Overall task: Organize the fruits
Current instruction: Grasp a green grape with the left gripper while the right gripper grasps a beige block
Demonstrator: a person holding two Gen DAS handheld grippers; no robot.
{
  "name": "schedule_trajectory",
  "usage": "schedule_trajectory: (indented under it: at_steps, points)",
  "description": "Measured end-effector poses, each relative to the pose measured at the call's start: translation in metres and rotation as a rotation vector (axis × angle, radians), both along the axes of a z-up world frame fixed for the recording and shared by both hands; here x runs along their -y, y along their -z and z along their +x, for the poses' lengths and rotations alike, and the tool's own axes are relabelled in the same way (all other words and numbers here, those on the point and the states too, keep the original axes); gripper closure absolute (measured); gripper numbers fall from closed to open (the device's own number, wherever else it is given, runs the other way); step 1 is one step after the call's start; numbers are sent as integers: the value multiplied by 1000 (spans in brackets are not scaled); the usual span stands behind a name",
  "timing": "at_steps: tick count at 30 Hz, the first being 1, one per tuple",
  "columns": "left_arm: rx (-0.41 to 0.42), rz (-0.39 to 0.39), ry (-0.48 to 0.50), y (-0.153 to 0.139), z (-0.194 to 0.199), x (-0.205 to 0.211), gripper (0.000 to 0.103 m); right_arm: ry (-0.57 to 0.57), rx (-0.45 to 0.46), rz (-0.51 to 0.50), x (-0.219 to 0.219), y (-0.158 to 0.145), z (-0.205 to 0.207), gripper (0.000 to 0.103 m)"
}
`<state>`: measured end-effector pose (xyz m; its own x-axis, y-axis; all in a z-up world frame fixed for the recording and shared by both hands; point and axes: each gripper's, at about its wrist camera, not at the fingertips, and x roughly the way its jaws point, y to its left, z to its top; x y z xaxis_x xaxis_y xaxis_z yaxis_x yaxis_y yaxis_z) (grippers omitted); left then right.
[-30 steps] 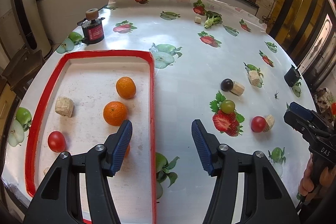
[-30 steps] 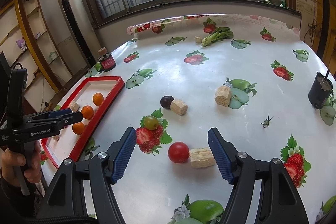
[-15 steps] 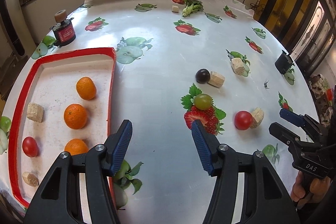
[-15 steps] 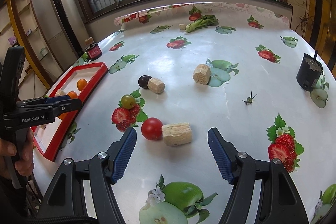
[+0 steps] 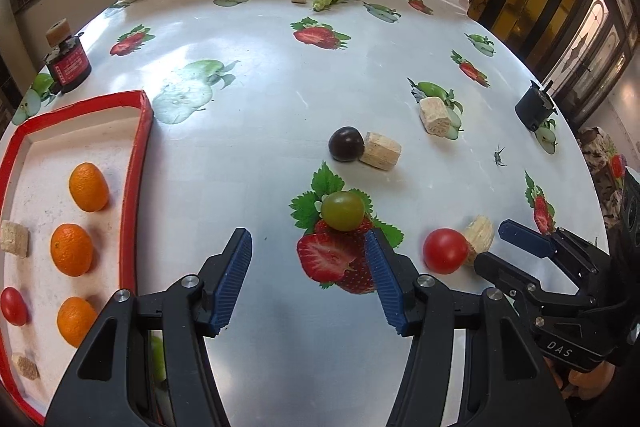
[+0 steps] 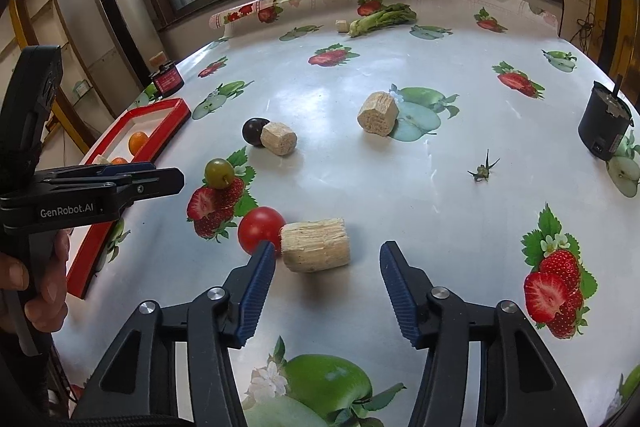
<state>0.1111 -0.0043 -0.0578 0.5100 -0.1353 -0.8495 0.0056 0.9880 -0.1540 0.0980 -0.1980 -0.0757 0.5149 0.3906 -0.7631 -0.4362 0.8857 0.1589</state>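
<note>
Left wrist view, far left: red-rimmed tray (image 5: pixel 136 163) on the desk (image 5: pixel 260 75), white floor. Inside it three oranges (image 5: pixel 72 249) in a column, a red cherry tomato (image 5: pixel 13 306) at the left edge, and small tan cork-like blocks (image 5: pixel 14 239) among them. Beyond the tray's far corner, a small black-and-red jar (image 5: pixel 68 65) with a tan block on its lid.

Left gripper (image 5: pixel 308 281) hangs over bare desk just right of the tray, jaws spread wide, nothing between them. Just ahead of its right finger sits a green grape tomato (image 5: pixel 343 210) on a printed strawberry. Farther on, a dark plum-coloured fruit (image 5: pixel 346 143) touches a tan block (image 5: pixel 380 151).

Right wrist view, left to right: left gripper seen side-on at frame left, held in a hand (image 6: pixel 44 279). Green tomato (image 6: pixel 219 173), then red tomato (image 6: pixel 261 230) touching a tan cylinder block (image 6: pixel 315 245). Right gripper (image 6: pixel 326 285) is wide open, empty; its left fingertip overlaps the red tomato in this view, contact cannot be told, and the cylinder block lies just ahead of the gap. Mid-desk, another tan block (image 6: pixel 378 113) beside a printed apple. A green stem scrap (image 6: pixel 483 169) further right. Black cylindrical holder (image 6: pixel 606 125) near the right edge. At the far edge, a leafy green vegetable (image 6: pixel 382 19).
</note>
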Motion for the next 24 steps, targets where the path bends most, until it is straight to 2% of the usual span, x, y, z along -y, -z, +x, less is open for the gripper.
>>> schedule_trajectory:
  at_steps: [6,9,10,11,12,13,14,24]
  points:
    - [-29,7,33,17,20,16,46,-22,-21,-8,-7,10,11,47]
    - [1,26,42,20,24,21,46,-27,-18,-1,-9,10,16,53]
    - [9,31,48,20,25,22,46,-25,-16,0,-9,11,17,58]
    - [13,36,52,20,25,22,52,-24,-15,-1,-9,11,17,63]
    - [18,40,58,19,24,23,58,-24,-12,-5,-10,11,16,63]
    - [20,39,68,19,24,23,70,-24,-8,-8,-10,10,16,64]
    - [18,25,78,18,23,23,75,-22,-5,-11,-10,10,15,64]
    - [72,-3,53,0,-8,7,76,18,48,34,3,-18,0,64]
